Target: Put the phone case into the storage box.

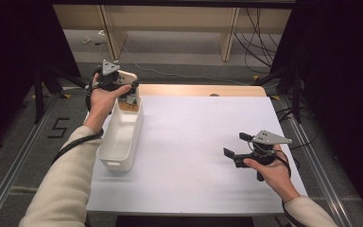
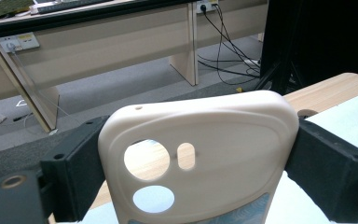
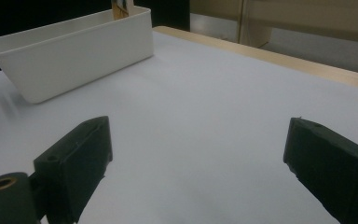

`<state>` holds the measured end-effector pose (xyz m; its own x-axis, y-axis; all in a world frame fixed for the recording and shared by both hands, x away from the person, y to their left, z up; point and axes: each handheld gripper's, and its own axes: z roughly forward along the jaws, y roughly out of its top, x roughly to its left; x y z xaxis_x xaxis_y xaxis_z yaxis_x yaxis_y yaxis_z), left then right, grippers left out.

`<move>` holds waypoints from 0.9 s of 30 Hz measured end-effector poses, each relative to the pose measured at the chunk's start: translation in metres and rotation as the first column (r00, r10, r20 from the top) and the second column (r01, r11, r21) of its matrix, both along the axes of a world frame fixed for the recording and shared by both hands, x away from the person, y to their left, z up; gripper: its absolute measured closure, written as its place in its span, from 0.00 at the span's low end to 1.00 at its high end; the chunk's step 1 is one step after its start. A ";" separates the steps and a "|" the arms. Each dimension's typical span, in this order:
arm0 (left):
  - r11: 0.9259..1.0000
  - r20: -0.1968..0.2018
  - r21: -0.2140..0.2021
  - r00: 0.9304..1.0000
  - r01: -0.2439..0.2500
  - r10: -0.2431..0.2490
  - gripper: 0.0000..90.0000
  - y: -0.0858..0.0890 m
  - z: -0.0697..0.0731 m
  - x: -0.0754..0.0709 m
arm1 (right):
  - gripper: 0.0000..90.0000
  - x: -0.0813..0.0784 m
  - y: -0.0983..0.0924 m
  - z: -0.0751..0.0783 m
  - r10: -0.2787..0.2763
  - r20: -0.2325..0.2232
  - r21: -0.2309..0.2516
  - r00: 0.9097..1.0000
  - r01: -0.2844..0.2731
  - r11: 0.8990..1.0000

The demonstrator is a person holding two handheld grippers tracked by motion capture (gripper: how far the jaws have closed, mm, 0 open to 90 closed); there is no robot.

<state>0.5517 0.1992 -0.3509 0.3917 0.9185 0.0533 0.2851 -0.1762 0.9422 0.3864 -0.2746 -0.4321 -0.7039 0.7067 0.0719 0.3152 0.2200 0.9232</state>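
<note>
A cream phone case (image 2: 223, 135) with camera cut-outs stands upright between the jaws of my left gripper (image 2: 196, 154), which is shut on its two side edges. From above, the left gripper (image 1: 127, 90) holds the case (image 1: 128, 75) over the far end of a long white bin (image 1: 105, 153) at the table's left. My right gripper (image 1: 231, 155) hovers low over the white table sheet (image 1: 194, 132) at the right, open with nothing between its jaws. In the right gripper view those jaws (image 3: 200, 154) stand wide apart over bare sheet, with the bin (image 3: 74, 51) farther off.
The wooden table edge (image 1: 194, 90) runs along the far side. Beyond it are grey floor, desk legs and loose cables (image 2: 228, 51). Black stands (image 1: 42, 85) flank the table. A brownish item (image 3: 121, 8) pokes above the bin's far rim.
</note>
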 end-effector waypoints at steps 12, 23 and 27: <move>1.000 -0.008 -0.002 1.000 -0.005 0.005 0.12 0.000 -0.002 0.003 | 0.10 0.000 0.000 0.000 0.000 -0.002 -0.001 1.000 0.000 1.000; 1.000 -0.012 0.001 1.000 -0.007 0.007 0.12 -0.001 -0.002 0.006 | 0.10 0.000 0.000 0.000 0.000 -0.003 -0.002 1.000 0.000 1.000; 1.000 -0.014 0.004 1.000 -0.009 0.009 0.12 -0.002 -0.003 0.007 | 0.10 0.000 0.000 0.000 0.000 -0.002 0.000 1.000 0.000 1.000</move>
